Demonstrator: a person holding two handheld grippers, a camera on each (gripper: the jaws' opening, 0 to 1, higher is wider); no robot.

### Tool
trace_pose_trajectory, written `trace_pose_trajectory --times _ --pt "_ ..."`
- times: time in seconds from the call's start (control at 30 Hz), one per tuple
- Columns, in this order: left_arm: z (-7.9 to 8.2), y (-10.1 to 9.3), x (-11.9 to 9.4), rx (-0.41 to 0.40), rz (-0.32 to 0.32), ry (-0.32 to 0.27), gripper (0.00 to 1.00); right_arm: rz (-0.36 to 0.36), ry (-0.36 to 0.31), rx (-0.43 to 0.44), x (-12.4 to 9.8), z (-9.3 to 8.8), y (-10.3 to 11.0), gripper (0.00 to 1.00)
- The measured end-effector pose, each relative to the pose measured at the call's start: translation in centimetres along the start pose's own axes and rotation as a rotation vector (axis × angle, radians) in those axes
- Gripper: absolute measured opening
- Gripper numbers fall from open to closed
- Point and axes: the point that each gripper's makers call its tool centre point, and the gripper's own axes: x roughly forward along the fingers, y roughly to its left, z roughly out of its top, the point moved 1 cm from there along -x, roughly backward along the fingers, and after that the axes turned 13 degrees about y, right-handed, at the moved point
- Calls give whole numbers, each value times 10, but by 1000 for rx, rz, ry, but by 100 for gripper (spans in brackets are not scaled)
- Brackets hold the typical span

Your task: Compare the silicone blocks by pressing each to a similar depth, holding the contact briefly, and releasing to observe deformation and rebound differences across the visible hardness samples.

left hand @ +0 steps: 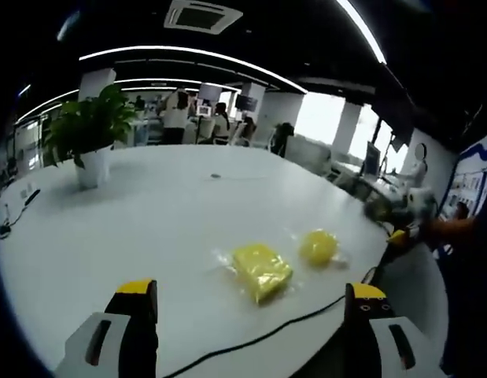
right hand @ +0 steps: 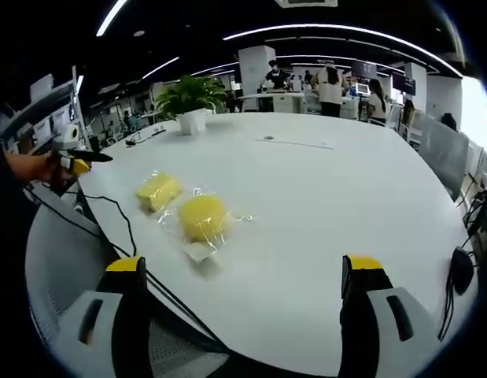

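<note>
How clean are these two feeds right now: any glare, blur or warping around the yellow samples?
Left gripper view: windows blow out at upper right, the table looks washed, the yellow blocks slightly soft. Right gripper view: sharper, wrapping on the samples glints, a bright window at the right edge. Fisheye bends the table edge and ceiling lights in both.
</note>
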Motion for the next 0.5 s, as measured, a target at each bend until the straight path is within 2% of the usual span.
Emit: trace_pose_trajectory --times 0.07,0.13,0.27,0.37,0.5 --pt "-5 1 0 -18 0 17 100 2 2 -1 2 0 0 97" --pt "-14 5 1 -42 19 62 100 1 4 4 3 0 0 97" --pt "-16 14 -4 -89 39 33 100 7 7 5 3 1 4 97" --pt "-6 20 -13 -134 66 -17 100 2 5 -1 2 1 3 97" --pt "-9 22 -11 -98 75 21 100 -8 0 13 1 -2 -6 97"
